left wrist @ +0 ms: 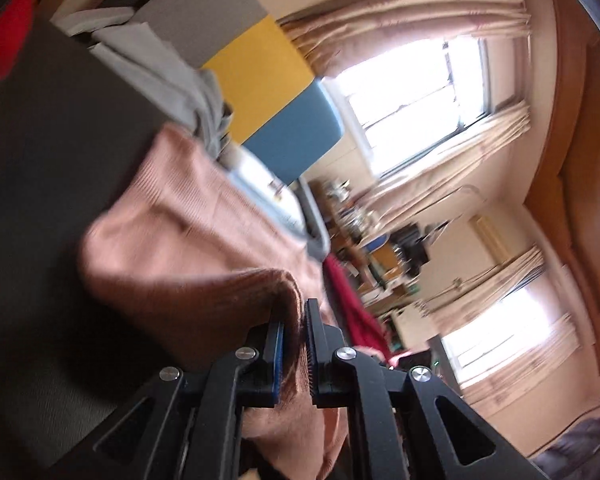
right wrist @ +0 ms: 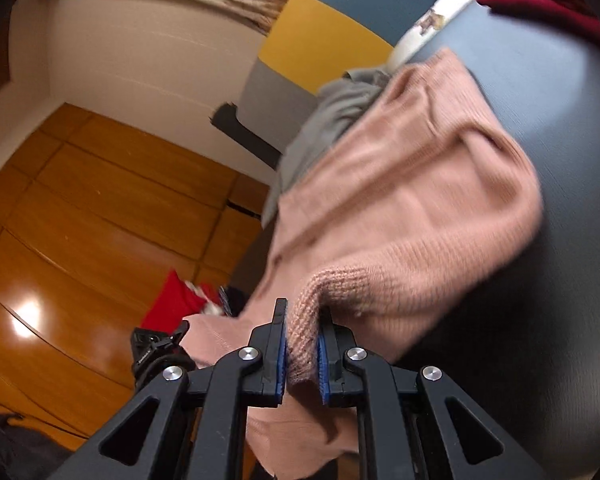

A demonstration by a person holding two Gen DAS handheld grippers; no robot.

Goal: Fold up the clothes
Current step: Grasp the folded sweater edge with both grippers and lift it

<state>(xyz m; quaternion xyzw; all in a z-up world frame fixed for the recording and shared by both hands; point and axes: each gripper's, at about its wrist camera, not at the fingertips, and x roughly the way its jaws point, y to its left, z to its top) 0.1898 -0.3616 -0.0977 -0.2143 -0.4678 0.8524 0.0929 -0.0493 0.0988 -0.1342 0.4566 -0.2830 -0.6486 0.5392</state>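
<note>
The pink knitted sweater (right wrist: 400, 200) lies partly on the dark tabletop (right wrist: 540, 80), with its near edge lifted off and hanging between the two grippers. The right gripper (right wrist: 303, 344) has its fingers clamped on a bunched ribbed edge of the knit. The left gripper (left wrist: 294, 344) likewise has its fingers pressed together on a fold of the same sweater (left wrist: 172, 232).

The sweater looks soft, thick and limp: it sags between the holds and drapes over the tabletop's edge, so it will likely stretch and droop rather than keep a shape. It seems light, and the fuzzy knit should grip the pads well. The ribbed hem or cuff looks the soundest place to hold, being denser than the body. A grey garment (right wrist: 320, 132) lies crumpled just behind it and may drag along.
</note>
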